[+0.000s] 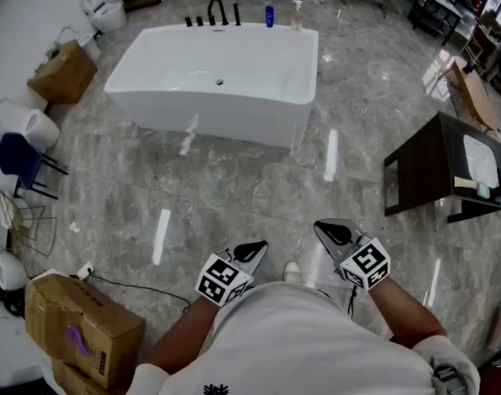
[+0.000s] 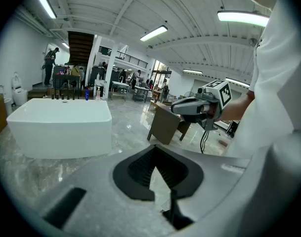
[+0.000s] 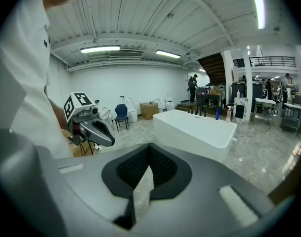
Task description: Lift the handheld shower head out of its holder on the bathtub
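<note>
The white bathtub (image 1: 221,76) stands far ahead on the grey marble floor. On its far rim is a row of black fittings (image 1: 213,15); the slim black upright (image 1: 237,13) at the right end looks like the handheld shower head, though it is too small to be sure. My left gripper (image 1: 257,248) and right gripper (image 1: 324,227) are held close to my body, well short of the tub, both shut and empty. The tub (image 2: 61,127) also shows in the left gripper view past the shut left gripper (image 2: 153,151), and the tub (image 3: 194,130) shows in the right gripper view.
A blue bottle (image 1: 269,16) and a clear bottle (image 1: 297,15) stand on the tub's far rim. A dark wooden table (image 1: 435,167) is at the right. Cardboard boxes (image 1: 81,327) lie at the lower left, with a blue chair (image 1: 20,159) and toilets (image 1: 102,13) along the left wall.
</note>
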The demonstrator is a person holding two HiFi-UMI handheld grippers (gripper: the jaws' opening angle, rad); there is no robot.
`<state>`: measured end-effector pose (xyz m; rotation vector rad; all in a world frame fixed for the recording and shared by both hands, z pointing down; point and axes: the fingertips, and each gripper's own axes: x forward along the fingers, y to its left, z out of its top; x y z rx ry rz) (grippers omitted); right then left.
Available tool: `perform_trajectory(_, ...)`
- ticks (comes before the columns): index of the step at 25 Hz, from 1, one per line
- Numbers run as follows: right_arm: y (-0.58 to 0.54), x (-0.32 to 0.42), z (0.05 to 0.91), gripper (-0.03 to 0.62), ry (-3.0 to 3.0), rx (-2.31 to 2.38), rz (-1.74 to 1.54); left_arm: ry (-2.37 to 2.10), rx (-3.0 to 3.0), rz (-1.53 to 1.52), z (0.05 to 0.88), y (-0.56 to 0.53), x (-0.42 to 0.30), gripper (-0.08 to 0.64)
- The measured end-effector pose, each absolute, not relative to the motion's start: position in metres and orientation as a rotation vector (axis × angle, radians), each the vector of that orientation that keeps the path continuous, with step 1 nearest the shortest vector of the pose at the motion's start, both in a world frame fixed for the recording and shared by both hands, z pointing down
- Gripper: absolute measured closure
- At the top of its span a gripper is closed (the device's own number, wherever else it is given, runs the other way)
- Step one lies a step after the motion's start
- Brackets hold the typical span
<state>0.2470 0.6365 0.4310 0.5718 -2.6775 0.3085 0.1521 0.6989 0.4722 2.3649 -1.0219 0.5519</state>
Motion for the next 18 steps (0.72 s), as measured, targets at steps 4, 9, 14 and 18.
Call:
perform_trajectory(4, 0.621, 0.278, 0.436, 0.583, -2.685, 0.538, 0.302, -1.056, 2.346, 0.561, 0.475, 0.684, 0.183, 0.554)
perform_trajectory(9, 0.603, 0.296, 0.446, 0.583, -2.708, 0.484, 0.323, -1.114, 2.296, 0.535, 0.476, 0.670, 0.203, 0.554)
perform_trajectory(14, 0.583, 0.285, 0.453, 0.581, -2.749, 0.446, 0.364, -1.172, 2.269, 0.505, 0.473, 0.643, 0.192, 0.531)
perform_trajectory(18, 0.558, 0.269, 0.460, 0.558, -2.756, 0.442, 0.366, -1.212, 2.281, 0.482, 0.474, 0.598, 0.168, 0.435)
